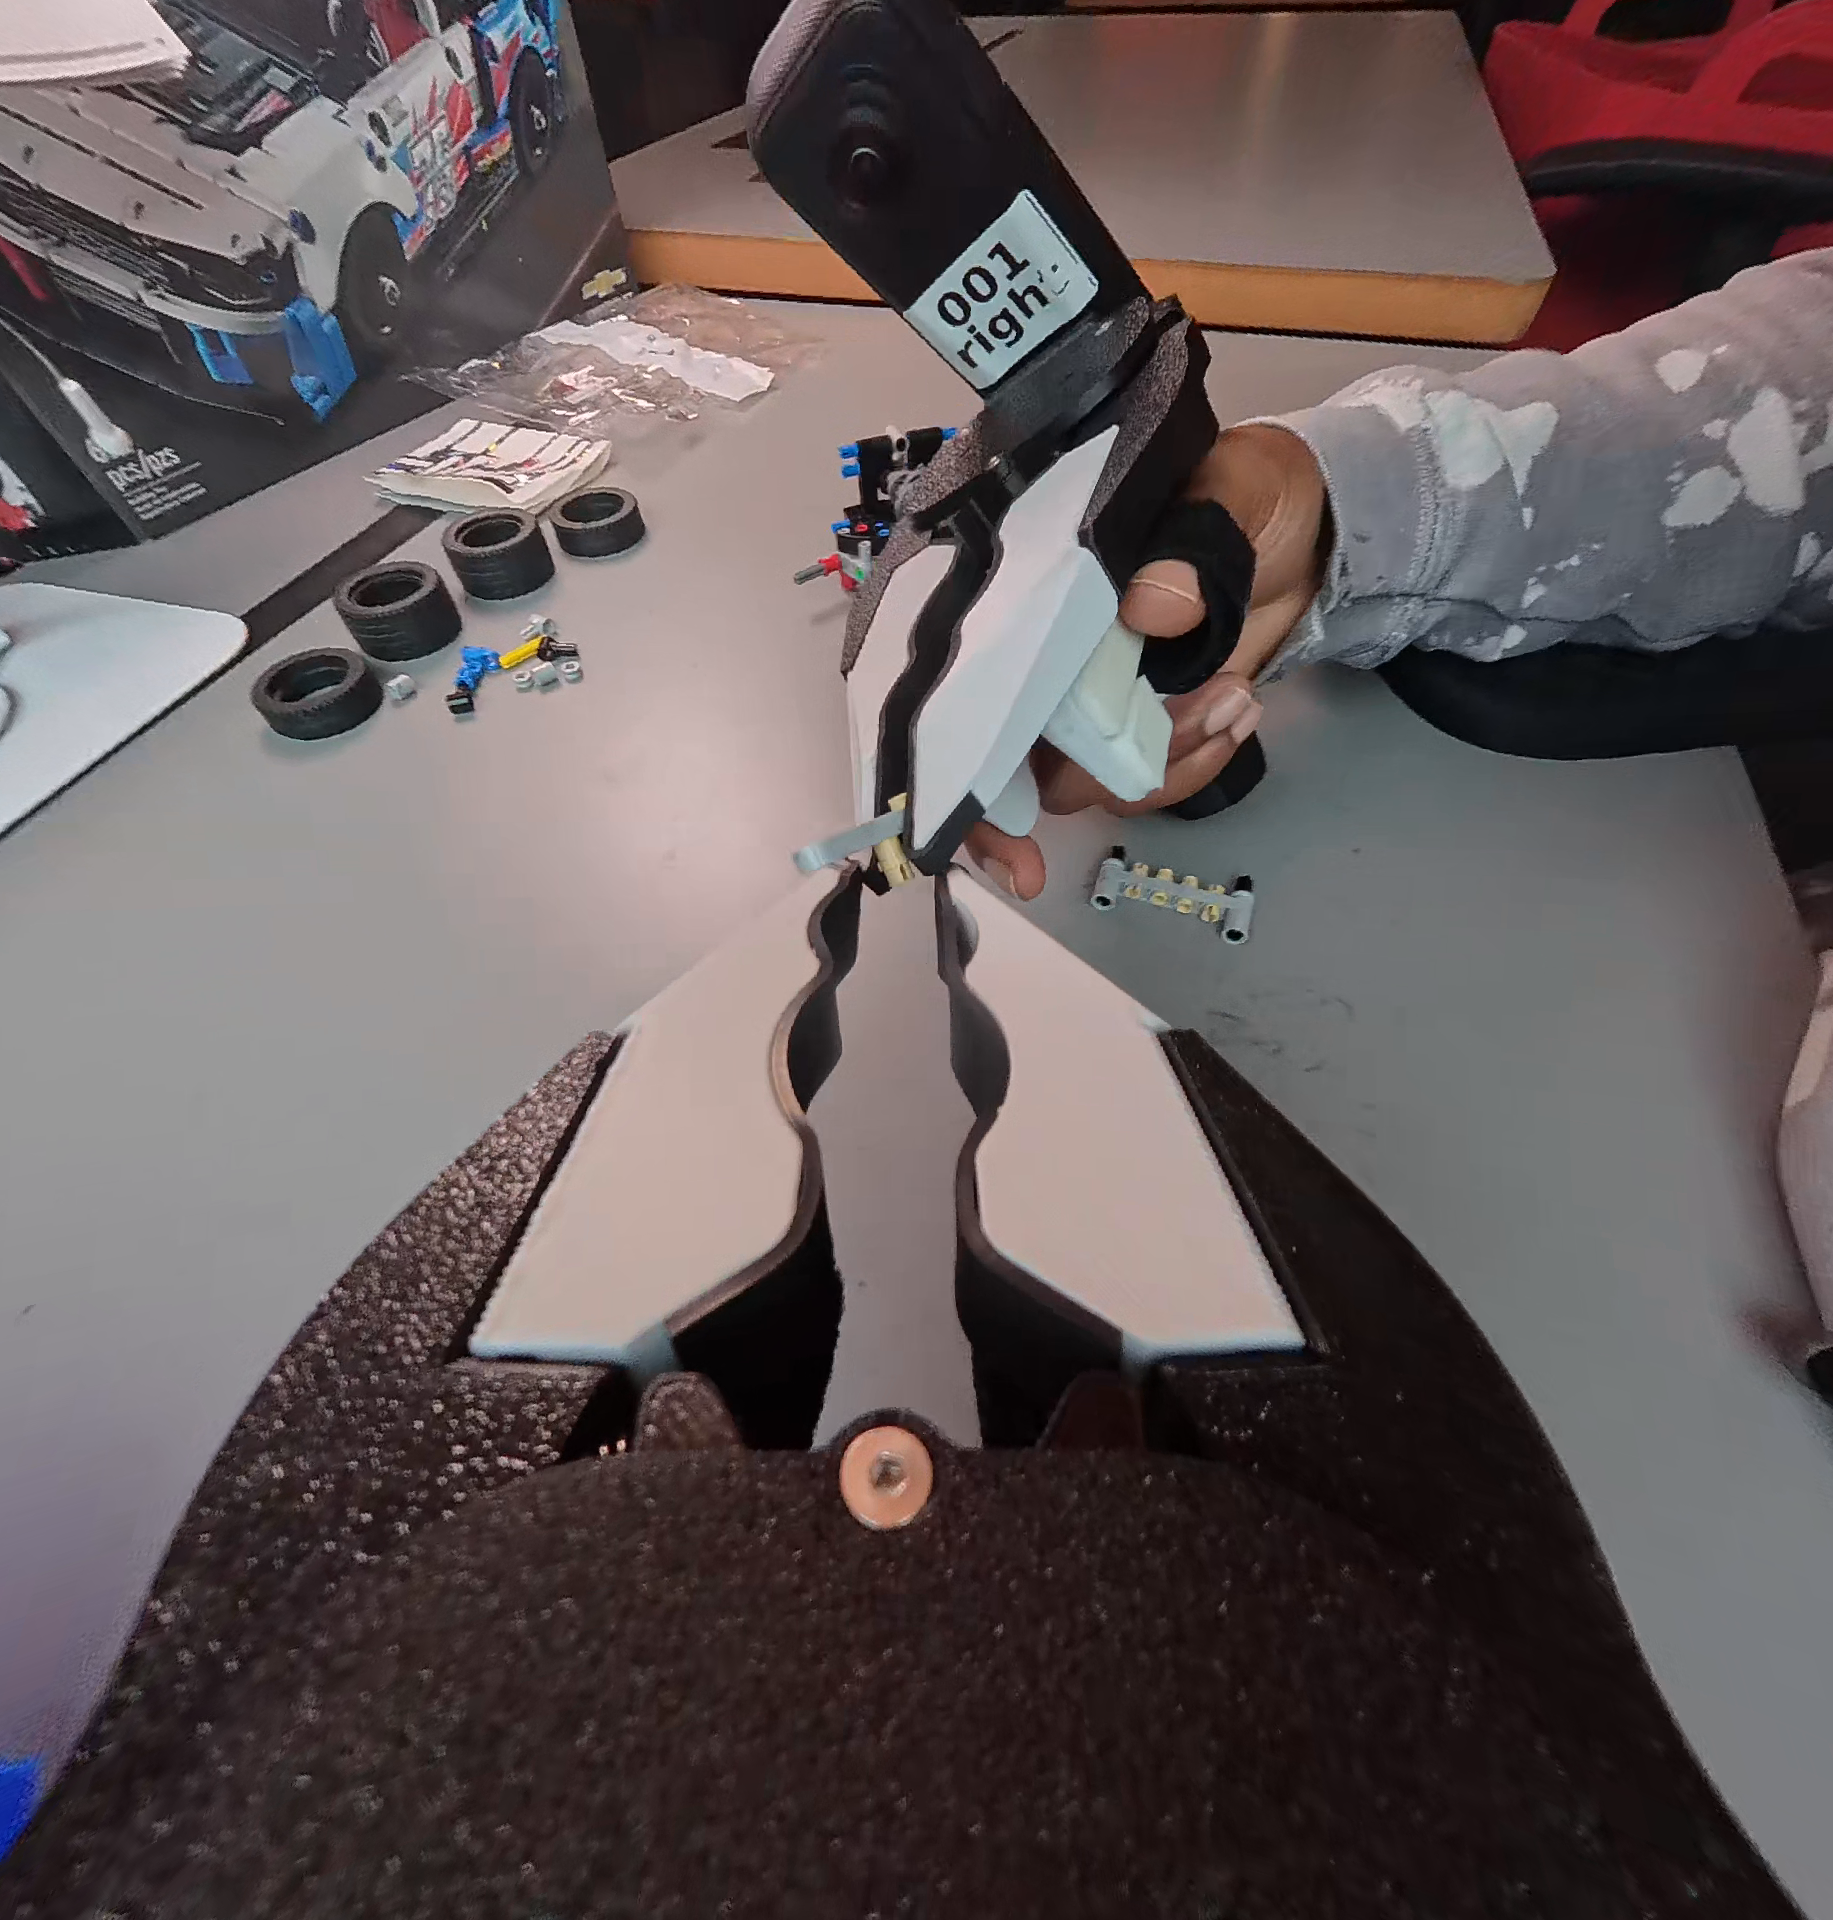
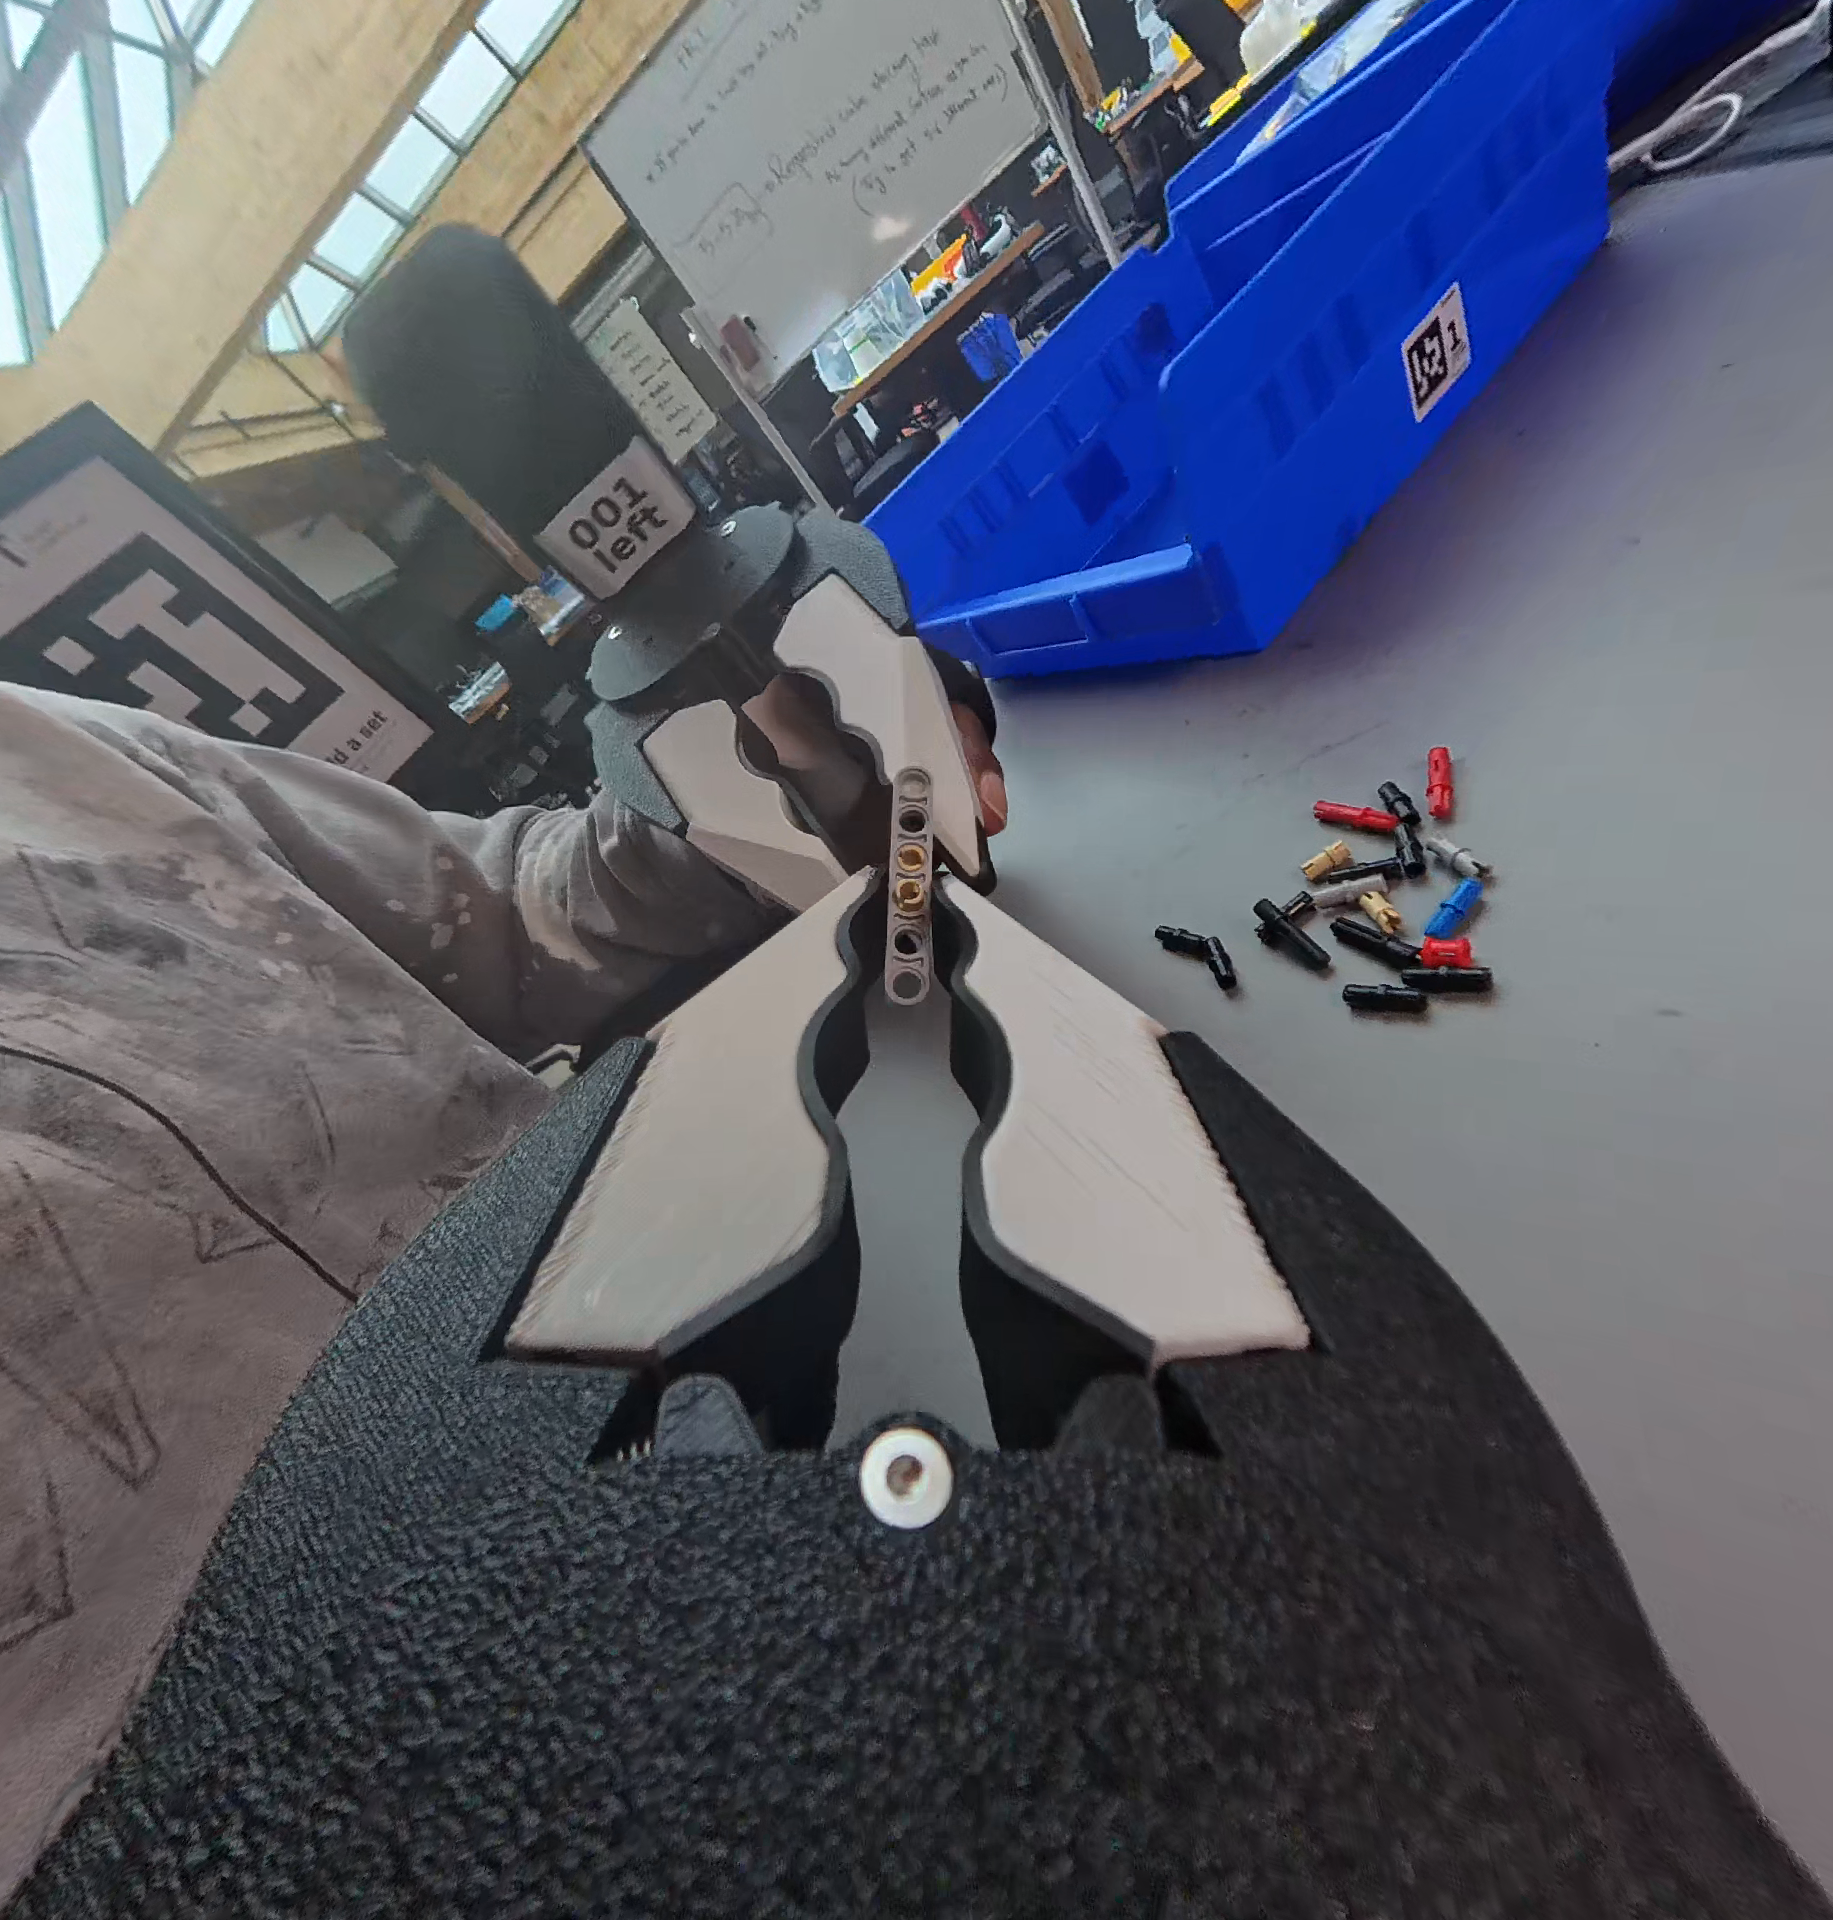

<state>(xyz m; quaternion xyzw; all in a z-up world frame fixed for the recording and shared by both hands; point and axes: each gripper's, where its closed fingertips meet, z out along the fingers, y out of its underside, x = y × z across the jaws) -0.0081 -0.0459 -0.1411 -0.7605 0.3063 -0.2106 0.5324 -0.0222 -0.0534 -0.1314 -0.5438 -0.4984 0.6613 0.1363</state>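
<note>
Left wrist view: mounted low behind the left claw (image 1: pixel 896 883), looking forward and downward along its fingers across the grey table (image 1: pixel 476 1039), very near the surface. Right wrist view: mounted behind the right claw (image 2: pixel 907 883), rolled sideways, facing along the table (image 2: pixel 1514 1247) toward a blue bin (image 2: pixel 1307 447). Shared: the meeting point of both claws, each view catching the other claw close ahead.

From here I see the boxed car kit (image 1: pixel 216 239) cut off at upper left; the small pegs (image 2: pixel 1379 914) at right are too tiny to sort; the right claw (image 1: pixel 896 857) hides most of its grey beam (image 1: pixel 839 847).
</note>
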